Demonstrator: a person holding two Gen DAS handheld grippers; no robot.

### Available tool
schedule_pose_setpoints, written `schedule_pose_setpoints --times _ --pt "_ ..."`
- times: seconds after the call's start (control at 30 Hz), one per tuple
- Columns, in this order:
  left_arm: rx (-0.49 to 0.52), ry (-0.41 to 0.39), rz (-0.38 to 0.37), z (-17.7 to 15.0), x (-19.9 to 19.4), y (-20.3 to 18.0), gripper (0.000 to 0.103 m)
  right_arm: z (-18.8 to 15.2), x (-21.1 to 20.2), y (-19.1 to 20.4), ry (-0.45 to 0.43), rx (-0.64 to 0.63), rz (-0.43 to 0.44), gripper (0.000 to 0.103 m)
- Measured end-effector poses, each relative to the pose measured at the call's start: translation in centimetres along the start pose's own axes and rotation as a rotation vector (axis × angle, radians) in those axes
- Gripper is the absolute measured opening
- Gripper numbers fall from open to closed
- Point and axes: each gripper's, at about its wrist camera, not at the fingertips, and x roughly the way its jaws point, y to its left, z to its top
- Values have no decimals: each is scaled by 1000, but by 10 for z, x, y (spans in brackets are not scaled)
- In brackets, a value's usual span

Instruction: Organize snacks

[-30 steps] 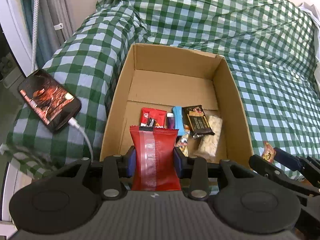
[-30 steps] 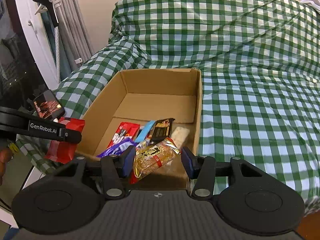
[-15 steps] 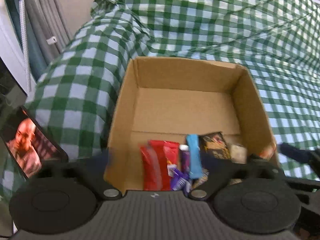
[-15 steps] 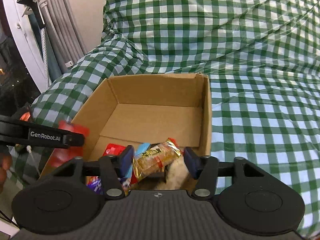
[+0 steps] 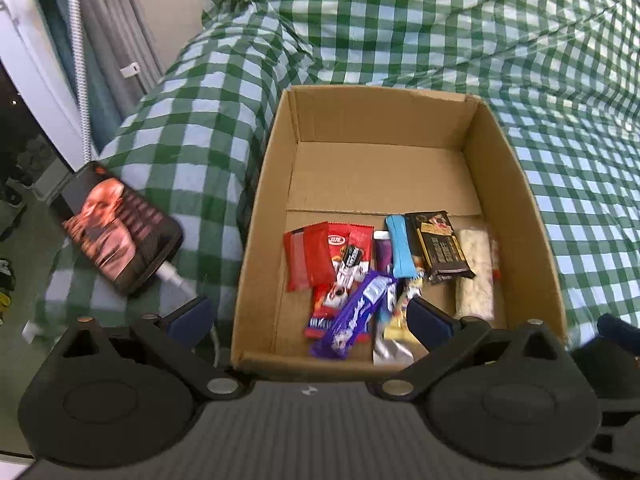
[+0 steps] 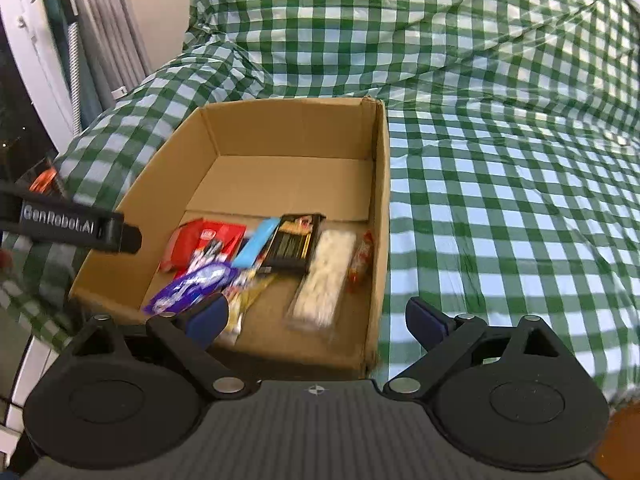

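The open cardboard box (image 5: pixel 256 216) lies on the checked bed cover and holds several snack packets. A red packet (image 5: pixel 306 258) lies at its left, with a purple wrapper (image 5: pixel 356 314), a blue bar (image 5: pixel 400 246), a black packet (image 5: pixel 438 246) and a white rice bar (image 5: pixel 474 272) beside it. My left gripper (image 5: pixel 308 318) hangs open over the box's near wall, holding nothing. My right gripper (image 6: pixel 316 316) is over the box's near right corner (image 6: pixel 374 340); its jaws are opening, gripping nothing. A small orange-red packet (image 6: pixel 360 256) rests against the right wall.
A phone (image 5: pixel 120 228) with a lit screen and a white cable lies on the bed left of the box. The left gripper's black finger (image 6: pixel 80 226) reaches in over the box's left wall. Grey curtains (image 6: pixel 100 40) hang at far left. Checked bedding (image 6: pixel 520 160) stretches away to the right.
The left gripper let go of the red packet, which now lies in the box. The right gripper let go of the golden packet. Both jaws spread wide.
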Motion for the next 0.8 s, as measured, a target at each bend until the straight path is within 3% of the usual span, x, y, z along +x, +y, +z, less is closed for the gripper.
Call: schedule_pose_setpoints --times 0.43,0.8 --pt "-26 -78 17 -58 -64 5 103 -27 -74 11 -149 -40 -3 100" --pt "-19 -87 30 -74 -82 3 103 -36 -100 10 -199 -40 -5 100"
